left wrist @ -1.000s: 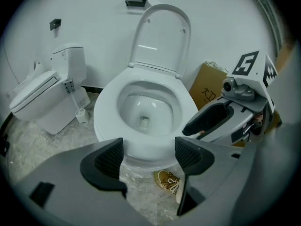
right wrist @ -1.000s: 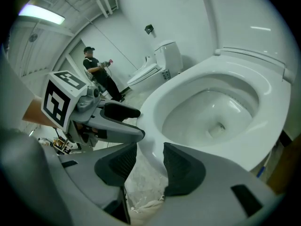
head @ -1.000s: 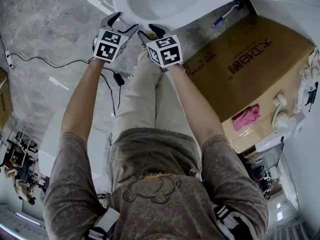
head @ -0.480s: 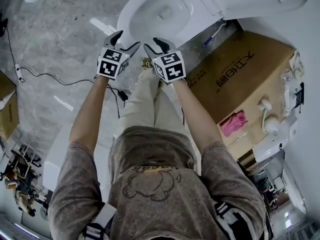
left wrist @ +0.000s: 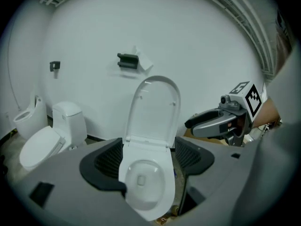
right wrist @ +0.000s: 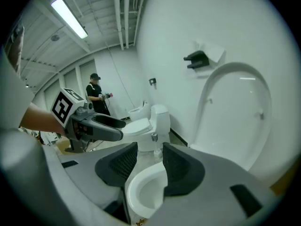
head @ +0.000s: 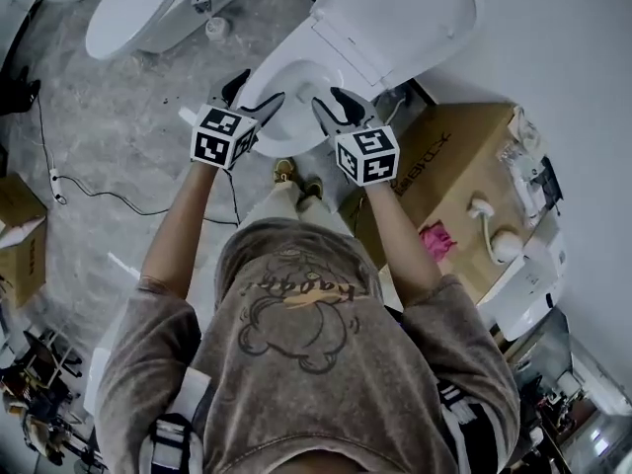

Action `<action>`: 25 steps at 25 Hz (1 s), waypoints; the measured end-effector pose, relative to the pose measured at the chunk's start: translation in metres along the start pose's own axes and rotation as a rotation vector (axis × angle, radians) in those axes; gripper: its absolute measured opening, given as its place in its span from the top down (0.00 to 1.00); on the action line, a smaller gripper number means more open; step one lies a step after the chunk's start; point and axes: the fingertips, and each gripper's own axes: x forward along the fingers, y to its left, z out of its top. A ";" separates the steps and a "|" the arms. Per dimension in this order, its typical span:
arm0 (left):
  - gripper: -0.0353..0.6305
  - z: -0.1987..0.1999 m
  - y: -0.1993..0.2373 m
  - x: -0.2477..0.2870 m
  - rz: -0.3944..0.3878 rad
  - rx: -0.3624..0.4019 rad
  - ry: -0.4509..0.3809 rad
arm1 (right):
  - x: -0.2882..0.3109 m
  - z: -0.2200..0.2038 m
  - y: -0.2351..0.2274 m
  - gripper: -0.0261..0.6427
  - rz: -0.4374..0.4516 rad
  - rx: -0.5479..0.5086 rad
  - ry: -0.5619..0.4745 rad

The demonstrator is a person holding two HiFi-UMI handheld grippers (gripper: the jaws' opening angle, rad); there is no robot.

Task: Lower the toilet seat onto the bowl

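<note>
A white toilet stands against the wall, its bowl [head: 296, 82] uncovered and its seat and lid [head: 395, 13] raised upright. In the left gripper view the raised seat [left wrist: 155, 109] leans on the wall above the bowl [left wrist: 143, 182]. My left gripper [head: 255, 89] hangs open over the bowl's left rim, apart from it. My right gripper [head: 331, 99] is open too, over the bowl's right side, short of the seat. Nothing lies between either pair of jaws. From the right gripper view the seat [right wrist: 235, 112] rises to the right of the bowl [right wrist: 146, 189].
A large cardboard box [head: 454, 166] with a pink cloth [head: 434, 237] stands right of the toilet. A second toilet [head: 138, 13] is at the left, a black cable [head: 89, 191] crosses the floor, and a small box [head: 20, 235] sits at far left. A person [right wrist: 96, 95] stands far back.
The head view has swung up towards the wall, so the raised seat and a second toilet now show. Both grippers stay side by side over the bowl.
</note>
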 end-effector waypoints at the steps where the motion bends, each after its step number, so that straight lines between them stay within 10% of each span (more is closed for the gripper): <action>1: 0.43 0.016 -0.006 -0.008 -0.001 0.008 -0.020 | -0.014 0.016 0.000 0.69 -0.006 -0.013 -0.030; 11: 0.44 0.126 -0.067 -0.100 0.040 0.026 -0.307 | -0.149 0.101 0.009 0.69 -0.029 -0.104 -0.347; 17: 0.89 0.129 -0.074 -0.138 0.103 0.029 -0.428 | -0.185 0.096 0.008 0.84 -0.114 -0.128 -0.430; 25: 0.93 0.115 -0.074 -0.142 0.160 0.031 -0.503 | -0.179 0.083 -0.012 0.92 -0.203 -0.117 -0.463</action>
